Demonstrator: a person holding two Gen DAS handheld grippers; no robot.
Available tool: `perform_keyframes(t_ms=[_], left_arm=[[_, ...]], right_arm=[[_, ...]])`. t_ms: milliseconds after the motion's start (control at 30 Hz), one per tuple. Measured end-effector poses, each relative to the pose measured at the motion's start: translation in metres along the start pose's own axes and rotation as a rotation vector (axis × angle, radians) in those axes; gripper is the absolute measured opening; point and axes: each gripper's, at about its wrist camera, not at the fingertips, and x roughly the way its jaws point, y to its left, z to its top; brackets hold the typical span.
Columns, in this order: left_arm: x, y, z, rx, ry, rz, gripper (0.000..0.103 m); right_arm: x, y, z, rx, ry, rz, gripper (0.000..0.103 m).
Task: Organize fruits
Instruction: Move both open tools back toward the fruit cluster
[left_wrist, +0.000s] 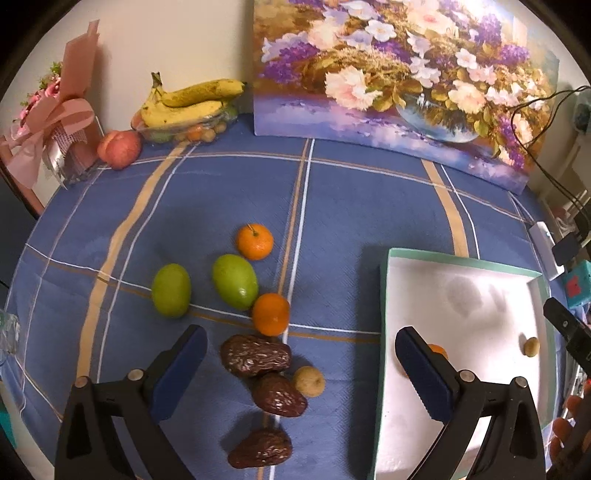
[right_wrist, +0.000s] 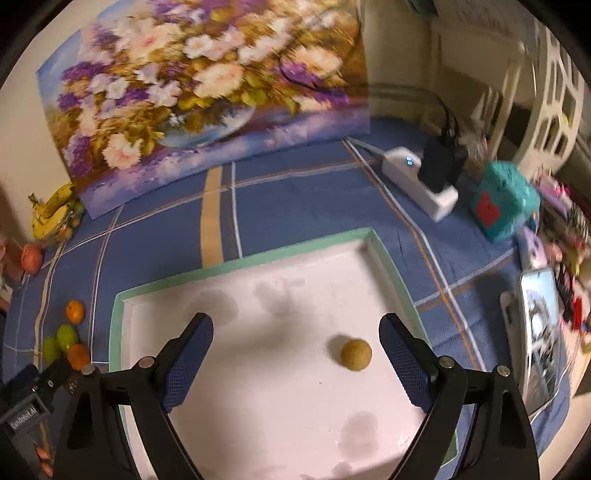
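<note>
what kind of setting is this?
Likely a home room: a table under a blue plaid tablecloth, a floral canvas painting against the wall, and a white power strip with a charger.

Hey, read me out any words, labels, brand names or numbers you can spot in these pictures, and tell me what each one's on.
Embossed lettering on the left tool's black body, seen at the lower left of the right wrist view: too small and blurred to read.
Red patch on the teal box: blurred, unreadable.
Two small lit marks on the white power strip: too small to tell.
White tray, fruits, tablecloth: no text visible.
</note>
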Motion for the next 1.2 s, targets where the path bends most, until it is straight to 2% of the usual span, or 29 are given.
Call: perform_keyframes(t_ms=[100, 333, 533, 600, 833, 1067, 1200], left_arm=[[-0.007, 0.007, 0.000, 0.007, -0.028, -0.007, 0.103], [-0.019, 0.036, 0.008, -0.036, -0.071, -0.020, 0.103], [-0.028, 0.062, 0.014, -0.038, -0.108, 0.000, 0.103], [-0.030, 0.073, 0.014, -0.052, -0.114, -0.014, 0.103], [-0.037, 0.117, 0.017, -0.117, -0.130, -0.021, 0.103], [-0.039, 0.167, 0.017, -0.250, -0.113, -0.139, 0.103], [-0.041, 0.180, 0.017, -0.254, -0.116, -0.113, 0.103]], right_arm=[[-0.006, 0.010, 0.000, -0.045, -0.030, -0.016, 0.092], [-0.008, 0.034, -0.005, -0.088, -0.014, 0.006, 0.092], [-0.010, 0.052, -0.009, -0.071, -0.013, 0.074, 0.092], [-0.009, 0.058, -0.010, -0.060, -0.006, 0.093, 0.092], [-0.013, 0.096, -0.015, -0.134, -0.021, 0.123, 0.092], [-0.020, 0.144, -0.022, -0.169, -0.012, 0.257, 0.092], [-0.023, 0.172, -0.029, -0.227, 0.001, 0.298, 0.086]])
